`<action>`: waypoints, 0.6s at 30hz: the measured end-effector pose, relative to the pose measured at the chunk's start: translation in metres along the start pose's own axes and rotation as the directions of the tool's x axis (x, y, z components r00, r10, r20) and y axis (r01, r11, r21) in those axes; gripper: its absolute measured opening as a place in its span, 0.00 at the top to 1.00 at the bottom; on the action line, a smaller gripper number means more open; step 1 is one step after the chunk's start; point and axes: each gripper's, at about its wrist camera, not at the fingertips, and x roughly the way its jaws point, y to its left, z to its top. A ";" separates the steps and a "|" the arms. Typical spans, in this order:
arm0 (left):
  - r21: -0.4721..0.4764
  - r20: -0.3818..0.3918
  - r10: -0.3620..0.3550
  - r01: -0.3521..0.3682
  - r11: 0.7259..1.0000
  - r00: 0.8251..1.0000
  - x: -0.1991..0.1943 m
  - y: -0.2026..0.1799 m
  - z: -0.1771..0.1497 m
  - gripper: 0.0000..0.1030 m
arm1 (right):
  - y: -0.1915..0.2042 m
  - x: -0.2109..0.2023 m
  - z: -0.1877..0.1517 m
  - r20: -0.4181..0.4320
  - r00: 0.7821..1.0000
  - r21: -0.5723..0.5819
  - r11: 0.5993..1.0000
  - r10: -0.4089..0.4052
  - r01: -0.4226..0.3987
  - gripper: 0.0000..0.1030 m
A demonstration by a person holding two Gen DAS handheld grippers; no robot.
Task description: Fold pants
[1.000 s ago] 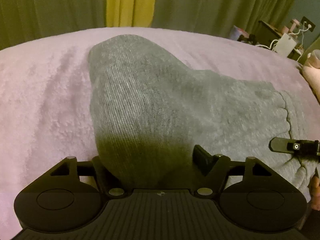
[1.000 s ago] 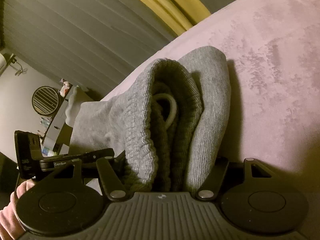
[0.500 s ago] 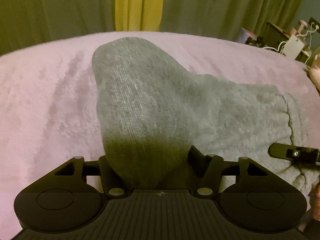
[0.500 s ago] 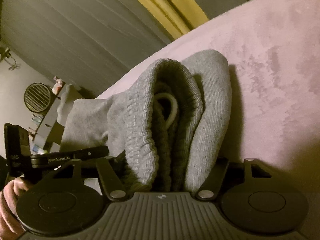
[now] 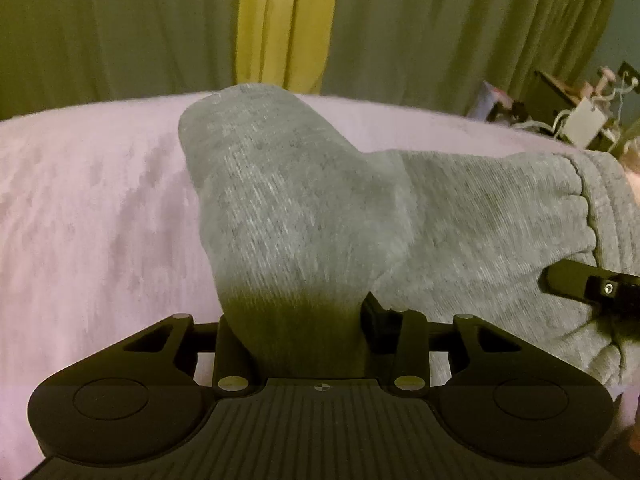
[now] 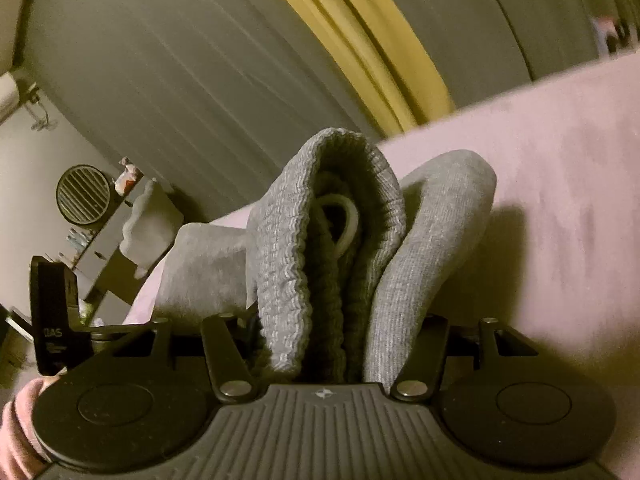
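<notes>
1. Pants (image 5: 304,208), grey knit, lie bunched on a bed covered by a pale pink blanket (image 5: 92,216); every place below is given relative to the pants.
2. The left hand-held gripper (image 5: 298,328) sits at the near end of a raised fold of the pants, and its jaws are closing with that fold between them; the cloth fills the gap from one black finger to the other.
3. From that fold the pants run away towards the far edge of the blanket and spread out to the right, where the gathered waistband (image 5: 588,208) shows.
4. The right hand-held gripper (image 6: 332,344) is at the waistband end of the pants, and its jaws are closing with a thick bundle between them: the ribbed waistband folded over itself, plus a smoother layer on the right side.
5. A pale drawstring loop (image 6: 344,220) shows inside the fold of the waistband.
6. In the left wrist view, the tip of the right hand-held gripper lies against the pants just beside the waistband, at the right edge.
7. Behind the pants hang green curtains (image 5: 120,28) with a yellow strip (image 5: 284,20) between them.
8. Left of the pants in the right wrist view, a pink sleeve (image 6: 18,420) reaches in at the lower corner.
</notes>
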 end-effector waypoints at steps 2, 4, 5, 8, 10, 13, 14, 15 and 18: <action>0.001 0.026 -0.004 0.004 1.000 1.000 -0.002 -0.002 0.011 0.59 | 0.003 0.000 0.010 0.022 1.000 -0.014 1.000 -0.011 0.011 0.44; 0.011 0.054 -0.002 0.001 1.000 0.999 -0.002 -0.006 0.022 0.59 | 0.005 -0.001 0.021 0.047 0.999 -0.022 1.000 -0.019 0.020 0.44; 0.017 0.063 0.002 -0.003 1.000 0.998 -0.001 -0.008 0.028 0.59 | 0.006 0.000 0.027 0.058 0.998 -0.034 0.999 -0.030 0.032 0.44; 0.029 0.075 0.017 -0.019 0.999 0.997 0.009 -0.013 0.042 0.59 | 0.010 0.005 0.039 0.082 0.994 -0.078 0.994 -0.067 0.074 0.44; 0.032 0.078 0.035 -0.037 0.999 0.996 0.018 -0.017 0.049 0.59 | 0.011 0.013 0.046 0.090 0.991 -0.105 0.989 -0.098 0.107 0.44; 0.027 0.074 0.056 -0.058 0.998 0.996 0.033 -0.021 0.054 0.57 | 0.011 0.025 0.051 0.094 0.987 -0.124 0.982 -0.134 0.145 0.44; 0.027 0.063 0.069 -0.071 0.997 0.996 0.038 -0.021 0.054 0.51 | 0.010 0.028 0.051 0.092 0.984 -0.135 0.977 -0.152 0.164 0.44; 0.024 0.053 0.093 -0.095 0.995 0.994 0.042 -0.022 0.053 0.44 | 0.009 0.033 0.051 0.085 0.981 -0.148 0.972 -0.173 0.184 0.42; 0.049 0.045 0.170 -0.172 0.984 0.984 0.047 -0.017 0.046 0.25 | -0.003 0.040 0.047 0.036 0.962 -0.169 0.947 -0.271 0.273 0.35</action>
